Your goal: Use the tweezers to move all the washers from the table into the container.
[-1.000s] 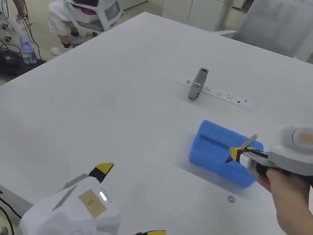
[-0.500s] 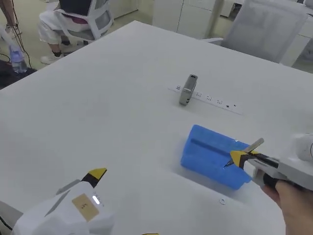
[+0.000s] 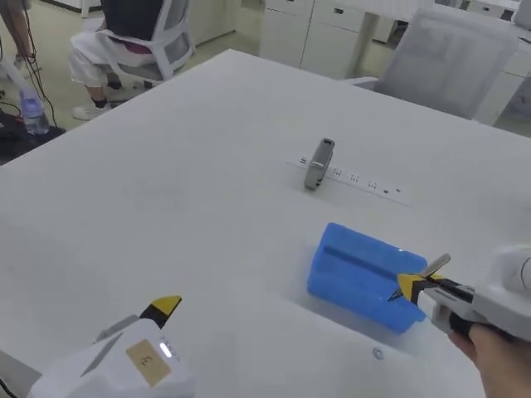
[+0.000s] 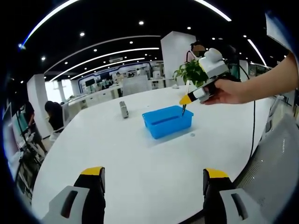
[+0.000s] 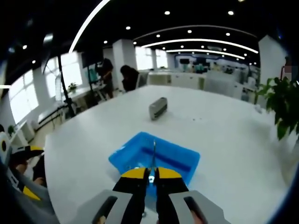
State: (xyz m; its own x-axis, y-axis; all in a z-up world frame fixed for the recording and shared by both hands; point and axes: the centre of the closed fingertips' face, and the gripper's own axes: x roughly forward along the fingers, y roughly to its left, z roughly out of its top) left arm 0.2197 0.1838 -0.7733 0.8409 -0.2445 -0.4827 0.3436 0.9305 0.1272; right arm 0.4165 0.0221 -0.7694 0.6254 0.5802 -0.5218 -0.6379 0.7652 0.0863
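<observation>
Right gripper view first: we see the right gripper point(image 5: 150, 173) with its fingers point(image 5: 135, 173) pressed nearly together, clamping the tweezers point(image 5: 153, 151) between the yellow tips. The thin points reach forward over the blue container point(image 5: 135, 158). We cannot tell whether anything is pinched at the tip of the tweezers. In the head view the tweezers' tip hangs over the container's near right corner, with the handle end sticking up behind the fingers. In the left gripper view the left gripper point(image 4: 154, 172) has its fingers point(image 4: 93, 171) spread wide and holding nothing, low over the near part of the desk point(image 4: 117, 149) and well apart from the container. We count one container, one pair of tweezers and one washer point(image 3: 378, 354). The washer lies flat on the desk just in front of the container, toward us. We cannot make out whether any washers lie inside the container. One grey block-shaped object point(image 3: 319, 163) stands farther back, at the end of a strip of sockets point(image 3: 357, 178) set into the desk. The desk is broad, white and plain. Around it we see an open office with ceiling lights, a grey chair point(image 3: 452, 58) at the far edge, a seated person point(image 3: 124, 50) at the upper left, a water bottle point(image 3: 31, 112) on the floor, and a leafy plant point(image 5: 282, 109).
</observation>
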